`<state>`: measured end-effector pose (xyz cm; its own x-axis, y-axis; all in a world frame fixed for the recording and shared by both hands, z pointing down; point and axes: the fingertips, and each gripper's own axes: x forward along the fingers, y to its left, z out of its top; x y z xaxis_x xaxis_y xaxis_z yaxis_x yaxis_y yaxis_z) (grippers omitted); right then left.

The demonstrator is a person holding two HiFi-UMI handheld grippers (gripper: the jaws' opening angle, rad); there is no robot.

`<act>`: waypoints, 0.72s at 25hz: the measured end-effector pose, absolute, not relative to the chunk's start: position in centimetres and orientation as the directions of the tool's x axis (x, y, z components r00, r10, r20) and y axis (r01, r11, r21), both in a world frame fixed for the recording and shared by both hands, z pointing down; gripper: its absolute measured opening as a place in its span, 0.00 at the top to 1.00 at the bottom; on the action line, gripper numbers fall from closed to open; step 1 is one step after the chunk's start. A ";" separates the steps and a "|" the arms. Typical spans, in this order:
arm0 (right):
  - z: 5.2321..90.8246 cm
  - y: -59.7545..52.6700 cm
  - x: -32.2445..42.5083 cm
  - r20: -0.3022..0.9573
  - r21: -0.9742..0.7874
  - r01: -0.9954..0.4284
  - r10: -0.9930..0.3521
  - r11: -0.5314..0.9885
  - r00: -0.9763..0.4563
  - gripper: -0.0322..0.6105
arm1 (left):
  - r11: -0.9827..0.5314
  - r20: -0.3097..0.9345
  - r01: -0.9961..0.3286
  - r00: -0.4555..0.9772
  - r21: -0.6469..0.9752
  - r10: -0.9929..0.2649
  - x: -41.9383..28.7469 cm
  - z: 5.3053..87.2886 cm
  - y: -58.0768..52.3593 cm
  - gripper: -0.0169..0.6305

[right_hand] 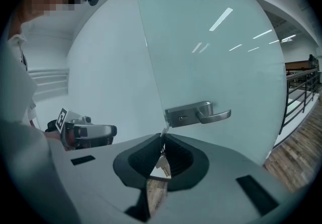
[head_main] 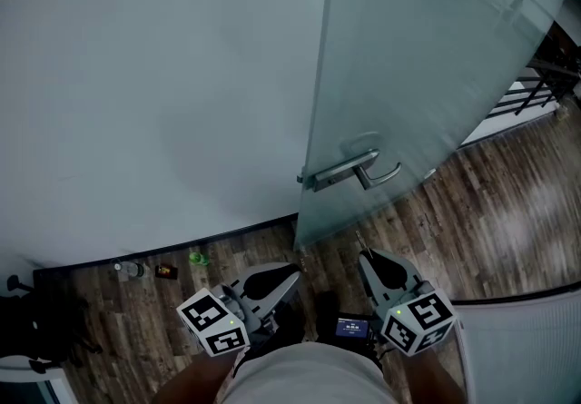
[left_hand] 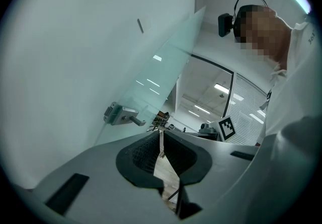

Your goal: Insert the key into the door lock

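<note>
Dark wood floor (head_main: 508,221) meets a white wall (head_main: 145,93) – along its base lie a small bottle (head_main: 130,270), a green object (head_main: 198,258) and a black bag (head_main: 36,325) – with a metal railing (head_main: 536,89) beyond.

Office interior. Ahead of the right gripper (head_main: 365,257): frosted glass door (head_main: 427,57) with steel lever handle (head_main: 359,171); plain white wall (head_main: 145,75) to that gripper's left; wood-plank floor (head_main: 508,230) beneath. Beyond the left gripper (left_hand: 161,135): ceiling strip lights (left_hand: 221,87), slatted blinds (left_hand: 249,112).
</note>
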<state>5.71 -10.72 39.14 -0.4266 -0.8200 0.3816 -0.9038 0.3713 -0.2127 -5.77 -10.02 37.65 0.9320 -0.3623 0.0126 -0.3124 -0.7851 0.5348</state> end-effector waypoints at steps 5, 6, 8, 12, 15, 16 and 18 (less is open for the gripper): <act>39.6 -12.0 6.0 0.388 -0.220 -0.896 -0.808 0.386 -0.444 0.91 | -0.774 0.013 -0.339 0.919 0.534 -0.394 -5.5 37.7 -11.4 0.92; 39.7 -12.3 6.0 0.389 -0.221 -0.893 -0.804 0.391 -0.449 0.91 | -0.771 0.011 -0.345 0.916 0.536 -0.402 -5.5 37.7 -11.8 0.92; 39.7 -12.7 6.0 0.394 -0.222 -0.888 -0.796 0.403 -0.460 0.91 | -0.762 0.013 -0.361 0.907 0.538 -0.421 -5.6 37.7 -12.4 0.92; 39.6 -13.2 6.2 0.402 -0.221 -0.879 -0.781 0.423 -0.477 0.91 | -0.746 0.025 -0.392 0.892 0.538 -0.451 -5.5 37.8 -13.1 0.92; 39.5 -13.7 6.3 0.402 -0.222 -0.872 -0.774 0.435 -0.489 0.91 | -0.733 0.043 -0.421 0.879 0.535 -0.474 -5.5 38.0 -13.7 0.91; 39.6 -13.8 6.3 0.402 -0.224 -0.871 -0.772 0.438 -0.492 0.91 | -0.728 0.050 -0.430 0.875 0.534 -0.481 -5.4 38.1 -13.9 0.91; 39.6 -14.2 6.4 0.400 -0.226 -0.868 -0.770 0.443 -0.497 0.91 | -0.721 0.062 -0.445 0.869 0.531 -0.491 -5.3 38.3 -14.2 0.91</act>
<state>6.40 -14.18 39.59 -0.4974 -0.7698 0.4001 -0.8675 0.4430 -0.2261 -5.31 -14.24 38.33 0.8689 -0.4911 0.0618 -0.4452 -0.7209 0.5311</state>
